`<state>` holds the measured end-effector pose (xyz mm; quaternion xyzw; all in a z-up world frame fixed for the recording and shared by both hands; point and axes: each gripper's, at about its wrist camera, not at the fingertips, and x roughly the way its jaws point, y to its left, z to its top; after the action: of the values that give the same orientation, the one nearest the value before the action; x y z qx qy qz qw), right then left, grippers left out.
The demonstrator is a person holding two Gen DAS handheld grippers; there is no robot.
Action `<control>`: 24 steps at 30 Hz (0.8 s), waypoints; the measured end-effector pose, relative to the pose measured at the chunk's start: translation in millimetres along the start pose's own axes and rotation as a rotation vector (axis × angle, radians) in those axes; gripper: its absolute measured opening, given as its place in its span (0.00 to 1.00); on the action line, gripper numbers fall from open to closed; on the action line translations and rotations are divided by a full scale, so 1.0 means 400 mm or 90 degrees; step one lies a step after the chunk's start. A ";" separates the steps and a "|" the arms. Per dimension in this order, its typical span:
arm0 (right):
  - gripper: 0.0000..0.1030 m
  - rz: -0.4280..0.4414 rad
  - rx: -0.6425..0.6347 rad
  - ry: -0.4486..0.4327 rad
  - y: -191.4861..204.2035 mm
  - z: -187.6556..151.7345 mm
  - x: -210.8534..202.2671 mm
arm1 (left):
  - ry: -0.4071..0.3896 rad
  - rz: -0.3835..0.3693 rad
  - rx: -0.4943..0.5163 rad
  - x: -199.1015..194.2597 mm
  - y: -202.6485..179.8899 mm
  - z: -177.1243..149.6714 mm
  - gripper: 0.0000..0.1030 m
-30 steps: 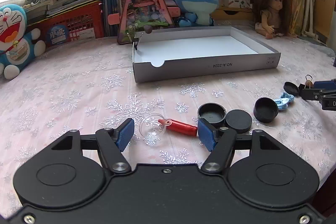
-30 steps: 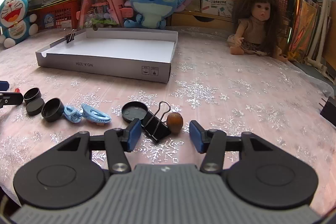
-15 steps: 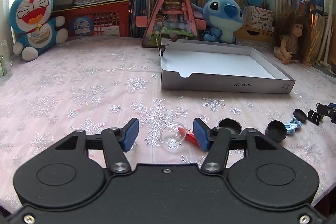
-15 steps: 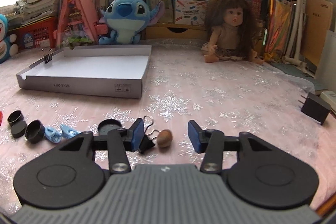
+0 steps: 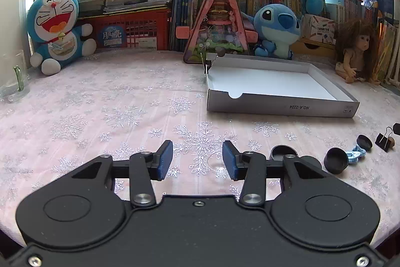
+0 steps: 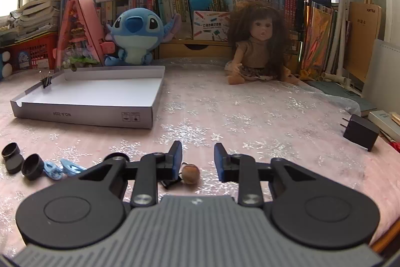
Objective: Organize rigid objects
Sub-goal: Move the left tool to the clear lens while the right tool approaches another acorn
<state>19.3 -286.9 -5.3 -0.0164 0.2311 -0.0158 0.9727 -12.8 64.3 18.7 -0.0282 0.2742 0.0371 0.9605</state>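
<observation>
A shallow grey-and-white box lid (image 5: 280, 105) (image 6: 82, 111) lies open on the snowflake tablecloth, with a binder clip (image 6: 47, 80) on its far left corner. My left gripper (image 5: 197, 160) is open and empty above a clear magnifier lens (image 5: 217, 163); the lens handle is hidden behind the right finger. To its right lie black caps (image 5: 336, 160), blue clips (image 5: 355, 153) and a black binder clip (image 5: 383, 139). My right gripper (image 6: 197, 162) is open and empty above a brown nut (image 6: 190, 173); black caps (image 6: 32, 165) and blue clips (image 6: 67, 168) lie to its left.
Plush toys, a doll (image 6: 257, 46), a pink triangular toy house (image 5: 217, 21), books and red baskets line the back edge. A glass mug (image 5: 12, 78) stands at the far left. A black power adapter (image 6: 360, 131) lies at the right edge.
Both grippers have lifted and drawn back from the table. The red magnifier handle has gone out of sight behind the left gripper's finger, and the binder clip is mostly hidden under the right gripper.
</observation>
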 end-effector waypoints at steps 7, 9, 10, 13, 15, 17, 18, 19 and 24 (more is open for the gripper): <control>0.32 0.012 -0.030 0.030 0.021 -0.018 0.018 | 0.021 -0.020 0.025 -0.001 -0.026 -0.029 0.40; 0.32 0.018 -0.031 0.038 0.030 -0.019 0.025 | 0.025 -0.018 0.025 0.005 -0.030 -0.033 0.40; 0.32 0.019 -0.030 0.042 0.032 -0.021 0.029 | 0.025 -0.016 0.025 0.007 -0.030 -0.033 0.40; 0.32 0.021 -0.029 0.043 0.034 -0.027 0.034 | 0.022 -0.008 0.024 0.014 -0.028 -0.031 0.40; 0.32 0.022 -0.024 0.043 0.031 -0.028 0.033 | 0.022 -0.004 0.023 0.021 -0.025 -0.028 0.40; 0.32 0.024 -0.021 0.044 0.028 -0.029 0.035 | 0.026 -0.005 0.022 0.030 -0.025 -0.027 0.40; 0.32 0.025 -0.021 0.045 0.028 -0.030 0.035 | 0.029 -0.006 0.020 0.035 -0.024 -0.027 0.41; 0.32 0.026 -0.022 0.044 0.028 -0.030 0.035 | 0.031 -0.008 0.021 0.040 -0.026 -0.028 0.41; 0.32 0.035 -0.018 0.045 0.024 -0.031 0.032 | 0.023 0.000 0.034 0.055 -0.039 -0.026 0.41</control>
<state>25.5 -278.0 -22.4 -0.0236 0.2659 0.0136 0.9636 1.5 49.1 -1.3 -0.0035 0.2925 0.0296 0.9558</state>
